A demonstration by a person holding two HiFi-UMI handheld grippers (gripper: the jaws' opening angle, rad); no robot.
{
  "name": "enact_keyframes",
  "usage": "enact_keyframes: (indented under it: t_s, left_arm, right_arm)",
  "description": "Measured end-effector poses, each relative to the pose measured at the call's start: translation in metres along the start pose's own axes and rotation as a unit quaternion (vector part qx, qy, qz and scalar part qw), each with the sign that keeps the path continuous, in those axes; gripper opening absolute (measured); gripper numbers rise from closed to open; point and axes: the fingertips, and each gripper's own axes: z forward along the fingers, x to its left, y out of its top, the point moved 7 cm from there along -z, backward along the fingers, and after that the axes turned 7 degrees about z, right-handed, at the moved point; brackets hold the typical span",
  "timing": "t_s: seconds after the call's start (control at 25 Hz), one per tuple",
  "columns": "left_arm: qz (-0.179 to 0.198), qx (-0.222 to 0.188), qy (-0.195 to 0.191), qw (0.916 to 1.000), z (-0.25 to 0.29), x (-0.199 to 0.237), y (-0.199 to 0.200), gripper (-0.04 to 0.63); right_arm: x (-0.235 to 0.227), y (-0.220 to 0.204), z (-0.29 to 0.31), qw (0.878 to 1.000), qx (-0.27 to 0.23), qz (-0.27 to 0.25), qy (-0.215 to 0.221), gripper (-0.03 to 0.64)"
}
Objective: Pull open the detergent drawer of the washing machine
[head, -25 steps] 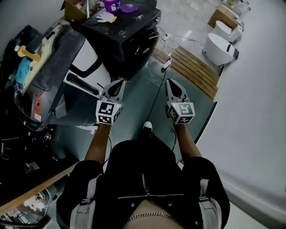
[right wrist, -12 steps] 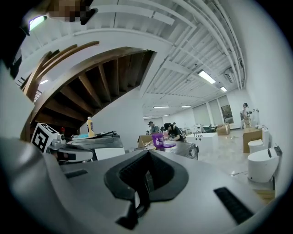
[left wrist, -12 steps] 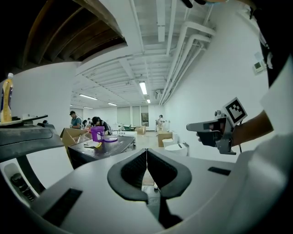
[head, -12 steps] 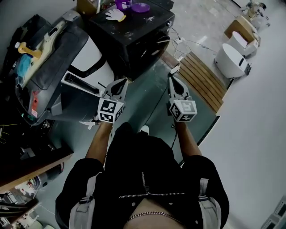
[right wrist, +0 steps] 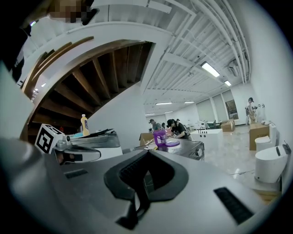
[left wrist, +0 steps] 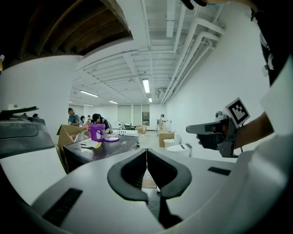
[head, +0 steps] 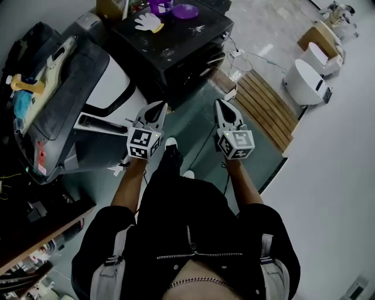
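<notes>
Left gripper [head: 156,109], right gripper [head: 222,108]: fingers [left wrist: 132,170] together, empty. Black box-shaped washing machine [head: 176,41] far ahead; part fingers before reaching drawer.

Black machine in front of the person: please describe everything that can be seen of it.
The black machine is a box-shaped appliance with a dark case, standing upright on the floor. Its flat top carries a purple bucket, a purple lid and a white glove. A round knob sits at the right end of its front. A slatted wooden board lies on the floor beside it. The left gripper and right gripper are both apart from it.
</notes>
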Motion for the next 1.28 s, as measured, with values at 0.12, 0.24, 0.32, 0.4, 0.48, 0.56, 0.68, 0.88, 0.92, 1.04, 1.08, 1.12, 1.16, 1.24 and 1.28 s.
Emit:
enact_keyframes:
  t_s: [0.12,0.24,0.32,0.4,0.48,0.56,0.68,0.88,0.92,1.04,1.08,1.12,1.16,1.24,1.28]
  left_arm:
    - [0.002,0.000,-0.011,0.9999,0.035,0.026,0.004,0.020]
    - [0.004,-0.008,-0.020,0.9998,0.065,0.056,0.013,0.020]
    - [0.004,-0.011,-0.028,0.9995,0.083,0.072,0.017,0.020]
    - [0.006,-0.011,-0.036,0.9993,0.098,0.088,0.018,0.020]
    - [0.022,-0.006,-0.041,0.9989,0.109,0.103,0.021,0.020]
    - [0.044,-0.005,-0.049,0.9978,0.120,0.114,0.022,0.021]
    - [0.052,-0.004,-0.074,0.9959,0.133,0.123,0.019,0.020]
    - [0.050,-0.008,-0.084,0.9951,0.146,0.135,0.017,0.021]
    - [0.047,-0.008,-0.083,0.9954,0.148,0.137,0.015,0.020]
    - [0.038,-0.004,-0.081,0.9960,0.153,0.141,0.013,0.020]
    - [0.036,-0.002,-0.080,0.9962,0.155,0.142,0.013,0.020]
    - [0.033,0.000,-0.078,0.9964,0.158,0.142,0.012,0.020]
    - [0.031,0.000,-0.076,0.9966,0.160,0.143,0.011,0.020]
    - [0.032,0.001,-0.076,0.9966,0.164,0.141,0.011,0.020]
    - [0.034,0.002,-0.077,0.9965,0.167,0.139,0.011,0.021]
  right_arm:
    - [-0.012,0.009,0.029,1.000,0.003,0.006,-0.008,0.006]
    - [-0.018,0.020,0.064,1.000,0.004,0.013,-0.019,0.006]
    - [-0.022,0.027,0.087,1.000,0.005,0.012,-0.023,0.006]
    - [-0.025,0.031,0.110,1.000,0.006,0.008,-0.021,0.006]
    - [-0.025,0.035,0.133,1.000,0.006,0.003,-0.019,0.006]
    - [-0.022,0.039,0.152,1.000,0.003,0.003,-0.018,0.006]
    - [-0.018,0.038,0.175,1.000,0.001,0.008,-0.019,0.006]
    - [-0.014,0.032,0.196,1.000,0.011,0.021,-0.018,0.006]
    - [-0.014,0.032,0.199,0.999,0.012,0.025,-0.018,0.006]
    - [-0.019,0.027,0.203,0.999,0.019,0.023,-0.016,0.006]
    - [-0.021,0.025,0.204,0.999,0.023,0.023,-0.014,0.006]
    - [-0.024,0.023,0.205,0.999,0.025,0.025,-0.014,0.006]
    - [-0.028,0.021,0.206,0.999,0.027,0.028,-0.016,0.006]
    - [-0.035,0.020,0.206,0.999,0.028,0.033,-0.019,0.006]
    - [-0.038,0.021,0.206,0.999,0.028,0.037,-0.020,0.006]
